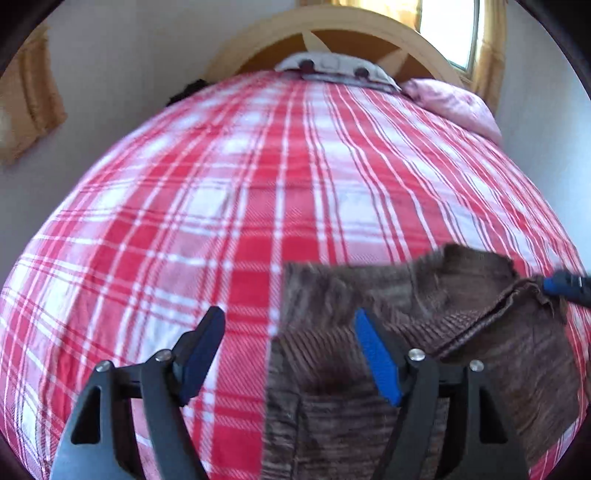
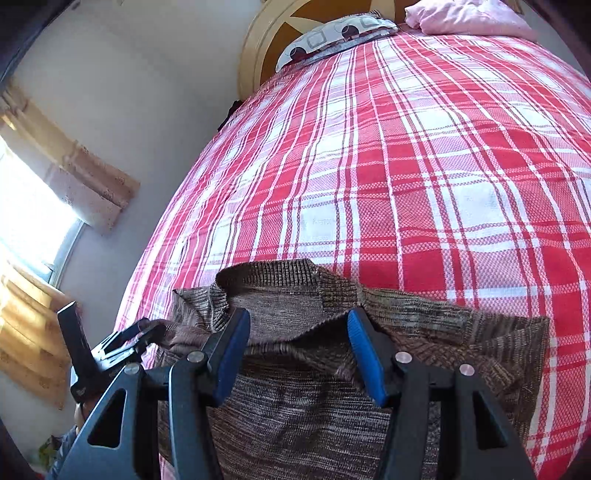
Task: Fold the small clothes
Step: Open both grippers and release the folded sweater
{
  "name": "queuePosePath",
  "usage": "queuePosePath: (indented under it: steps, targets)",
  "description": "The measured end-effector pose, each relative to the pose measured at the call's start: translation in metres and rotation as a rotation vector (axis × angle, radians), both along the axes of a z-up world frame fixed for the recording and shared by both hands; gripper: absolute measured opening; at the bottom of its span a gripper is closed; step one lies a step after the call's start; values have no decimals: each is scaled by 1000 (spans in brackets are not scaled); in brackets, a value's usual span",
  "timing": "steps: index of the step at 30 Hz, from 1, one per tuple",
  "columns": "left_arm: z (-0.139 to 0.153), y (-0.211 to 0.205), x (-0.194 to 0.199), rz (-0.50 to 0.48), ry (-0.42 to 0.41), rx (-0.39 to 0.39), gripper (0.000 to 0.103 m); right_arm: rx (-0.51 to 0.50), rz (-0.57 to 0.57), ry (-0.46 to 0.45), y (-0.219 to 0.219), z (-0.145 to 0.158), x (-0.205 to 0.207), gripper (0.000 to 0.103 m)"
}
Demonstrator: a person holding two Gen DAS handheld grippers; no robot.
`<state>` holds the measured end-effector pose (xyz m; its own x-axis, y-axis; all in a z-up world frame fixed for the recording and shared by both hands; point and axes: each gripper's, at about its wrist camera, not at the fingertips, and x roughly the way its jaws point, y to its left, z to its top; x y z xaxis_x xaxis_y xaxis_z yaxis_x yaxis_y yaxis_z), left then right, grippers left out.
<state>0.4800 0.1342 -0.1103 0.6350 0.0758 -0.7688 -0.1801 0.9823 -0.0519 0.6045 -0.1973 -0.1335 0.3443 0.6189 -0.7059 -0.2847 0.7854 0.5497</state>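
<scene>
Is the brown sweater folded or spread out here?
Partly folded: the sweater lies on the bed with fabric doubled over across its middle; collar end rumpled.

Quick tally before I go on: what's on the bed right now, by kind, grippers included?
Brown knit garment: 1
Patterned pillow: 1
Pink bedding bundle: 1
Plaid bedspread: 1
Grippers: 2, the left gripper and the right gripper, both open over the garment
Total: 6
</scene>
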Motion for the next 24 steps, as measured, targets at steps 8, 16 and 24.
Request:
queuePosePath:
  steps: [8, 16, 24]
  targets:
    - [7, -5, 0, 50, -18, 26, 76, -56, -8, -31, -11, -8, -27, 56]
    - [4, -36, -10, -50, -10, 133, 89, -136, 114, 66, -13, -22, -37, 57]
    - [-7, -28, -25, -30, 20, 57, 89, 13, -286, -35, -103, 1, -13, 57]
